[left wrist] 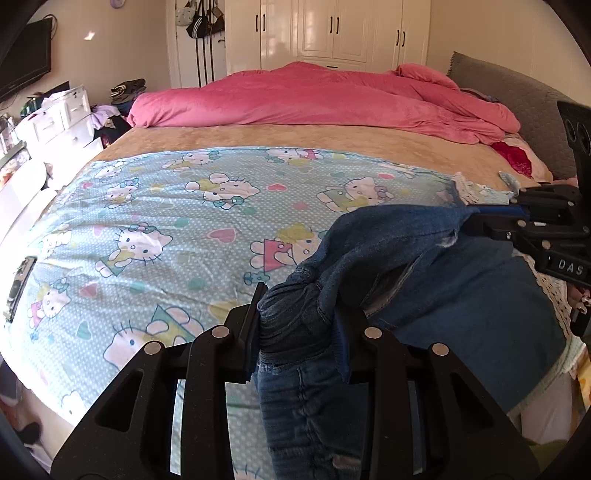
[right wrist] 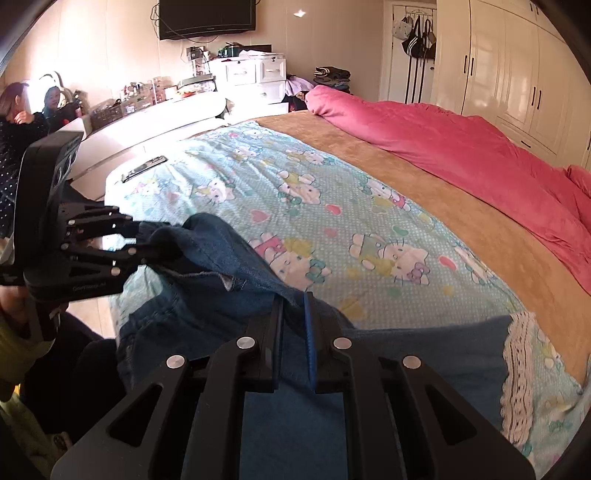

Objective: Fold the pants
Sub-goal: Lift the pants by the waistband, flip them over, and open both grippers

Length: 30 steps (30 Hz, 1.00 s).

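Blue denim pants (left wrist: 424,266) hang between my two grippers above the near edge of the bed; they also show in the right wrist view (right wrist: 221,280). My left gripper (left wrist: 299,321) is shut on a bunched thick edge of the pants; it shows at the left of the right wrist view (right wrist: 147,243). My right gripper (right wrist: 293,328) is shut on a thin denim edge; it shows at the right of the left wrist view (left wrist: 476,221). The lower part of the pants drapes down over the bed's edge, out of sight.
A light blue cartoon-cat sheet (left wrist: 177,221) covers the near half of the bed, over a tan blanket (left wrist: 295,136). A pink duvet (left wrist: 314,96) is piled at the far side. A phone (right wrist: 144,168) lies near the sheet's left edge. White drawers (right wrist: 258,74) and wardrobes (left wrist: 332,33) line the walls.
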{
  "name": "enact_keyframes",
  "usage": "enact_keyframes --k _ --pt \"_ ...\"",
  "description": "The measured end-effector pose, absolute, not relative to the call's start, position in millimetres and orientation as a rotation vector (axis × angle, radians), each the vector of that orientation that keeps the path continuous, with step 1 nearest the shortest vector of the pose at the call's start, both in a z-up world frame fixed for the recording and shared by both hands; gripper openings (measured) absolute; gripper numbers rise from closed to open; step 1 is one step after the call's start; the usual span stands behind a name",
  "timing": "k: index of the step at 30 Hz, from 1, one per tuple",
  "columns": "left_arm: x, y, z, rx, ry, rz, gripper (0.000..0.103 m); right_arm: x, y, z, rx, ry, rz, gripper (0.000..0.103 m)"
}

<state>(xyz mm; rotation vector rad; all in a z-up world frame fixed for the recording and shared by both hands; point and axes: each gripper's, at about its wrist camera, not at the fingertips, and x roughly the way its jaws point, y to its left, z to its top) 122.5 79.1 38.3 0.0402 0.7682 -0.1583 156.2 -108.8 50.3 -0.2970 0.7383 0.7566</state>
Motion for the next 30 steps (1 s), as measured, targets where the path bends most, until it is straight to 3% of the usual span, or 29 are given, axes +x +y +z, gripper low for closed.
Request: enact_keyframes --k 18,30 --pt "53 61 22 0.086 0.804 -0.214 0.028 58 -132 28 -0.260 0.802 0.772 0.010" --pt "44 78 -8 0.043 0.876 -0.151 0.043 19 -116 -15 -0.268 0.892 0.819 0.010"
